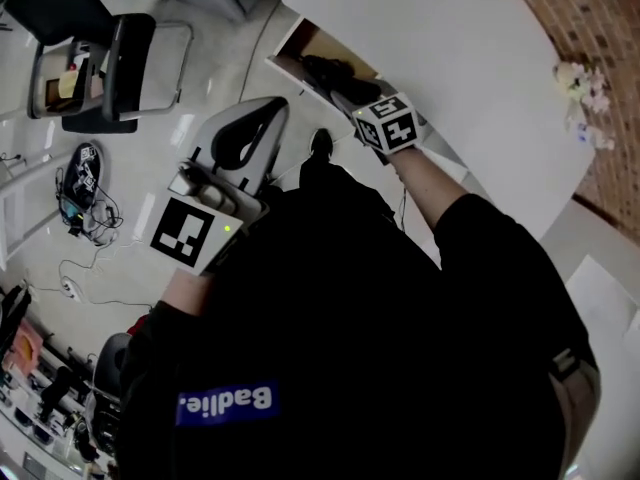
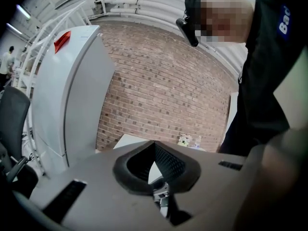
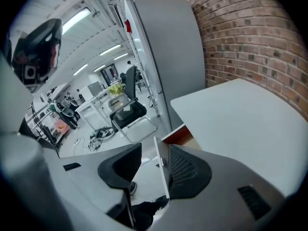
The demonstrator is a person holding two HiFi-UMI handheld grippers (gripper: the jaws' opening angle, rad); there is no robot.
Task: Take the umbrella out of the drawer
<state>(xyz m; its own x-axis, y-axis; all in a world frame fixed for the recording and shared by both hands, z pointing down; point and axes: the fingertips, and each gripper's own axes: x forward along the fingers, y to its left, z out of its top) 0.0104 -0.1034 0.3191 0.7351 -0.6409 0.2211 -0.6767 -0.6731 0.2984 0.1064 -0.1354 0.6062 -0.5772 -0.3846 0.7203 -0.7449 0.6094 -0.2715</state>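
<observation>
The drawer (image 1: 303,44) stands pulled out from under the white table (image 1: 450,58), its brown inside showing. A dark shape (image 1: 322,67) lies in it; I cannot tell whether it is the umbrella. My right gripper (image 1: 338,80) reaches down to the drawer. In the right gripper view its jaws (image 3: 155,150) are open, with the drawer's white front panel (image 3: 161,172) standing between them, close against the right pad (image 3: 185,170). The drawer's inside is mostly hidden behind that finger. My left gripper (image 1: 272,111) hangs over the floor, away from the drawer, fingertips (image 2: 154,146) meeting on nothing.
A black chair (image 1: 110,68) stands on the floor to the left, with cables (image 1: 85,208) near it. A tall grey cabinet (image 3: 168,47) and a brick wall (image 2: 163,81) lie behind the table. Small flowers (image 1: 580,83) sit at the table's far edge.
</observation>
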